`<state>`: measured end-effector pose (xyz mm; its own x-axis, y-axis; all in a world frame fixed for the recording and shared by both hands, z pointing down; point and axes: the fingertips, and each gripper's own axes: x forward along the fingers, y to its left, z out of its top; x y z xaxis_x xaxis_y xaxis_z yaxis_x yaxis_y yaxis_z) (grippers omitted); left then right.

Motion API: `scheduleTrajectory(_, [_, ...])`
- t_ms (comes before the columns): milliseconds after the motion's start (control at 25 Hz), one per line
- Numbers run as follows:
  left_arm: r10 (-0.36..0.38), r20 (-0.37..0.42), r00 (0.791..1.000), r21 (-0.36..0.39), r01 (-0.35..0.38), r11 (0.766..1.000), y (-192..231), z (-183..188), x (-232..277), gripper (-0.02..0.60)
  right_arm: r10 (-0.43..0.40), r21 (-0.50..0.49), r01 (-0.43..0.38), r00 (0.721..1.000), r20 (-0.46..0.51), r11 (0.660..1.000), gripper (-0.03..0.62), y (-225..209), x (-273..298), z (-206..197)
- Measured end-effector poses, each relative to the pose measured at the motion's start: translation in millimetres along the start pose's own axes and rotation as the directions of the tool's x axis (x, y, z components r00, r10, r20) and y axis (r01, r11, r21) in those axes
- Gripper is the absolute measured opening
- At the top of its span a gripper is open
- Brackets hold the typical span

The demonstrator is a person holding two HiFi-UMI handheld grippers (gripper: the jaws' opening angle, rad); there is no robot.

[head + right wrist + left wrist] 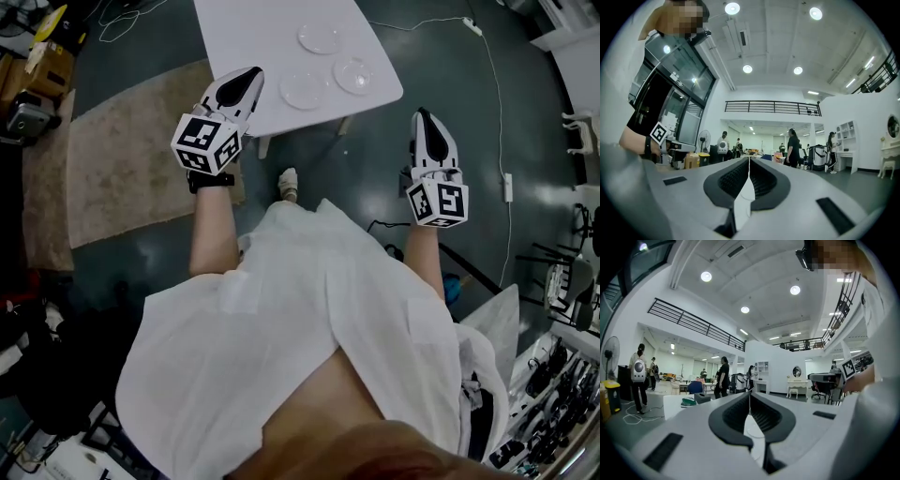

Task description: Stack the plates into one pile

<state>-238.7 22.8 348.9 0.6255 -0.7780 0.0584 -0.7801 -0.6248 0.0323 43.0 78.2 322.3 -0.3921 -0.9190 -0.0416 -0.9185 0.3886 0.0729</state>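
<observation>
The left claw (246,82) (750,397) is pinched shut, empty, its grey shell smooth and its inner faces black and ribbed. The right claw (421,116) (749,160) is likewise closed on nothing. Three round, clear glass plates (304,90) (354,75) (320,37) lie apart on a smooth white table (253,37) with rounded corners. They sit just ahead and to the right of the left claw's tip, and ahead and to the left of the right claw, which hangs off the table's edge above dark glossy floor (450,66).

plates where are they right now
Head view, top centre: the three clear plates lie apart in a cluster at the near right corner of the white table, to the right of the left claw.
</observation>
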Motion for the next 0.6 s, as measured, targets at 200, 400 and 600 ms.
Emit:
scheduleTrajectory(200, [-0.031, -0.02, 0.999, 0.001, 0.031, 1.0, 22.9, -5.4, 41.0, 0.015, 0.021, -0.005, -0.021, 1.0, -0.019, 1.0, 0.028, -11.1, 43.9, -2.4])
scheduleTrajectory(400, [-0.076, -0.065, 0.995, 0.011, 0.077, 0.997, 45.0, -17.8, 80.4, 0.015, 0.033, 0.002, -0.033, 0.999, -0.032, 0.999, 0.029, -22.3, 90.0, -7.8])
scheduleTrajectory(600, [-0.137, -0.124, 0.983, 0.01, 0.139, 0.99, 60.1, -37.0, 111.5, 0.015, 0.046, 0.002, -0.046, 0.997, -0.057, 0.999, 0.028, -26.1, 127.0, -19.6])
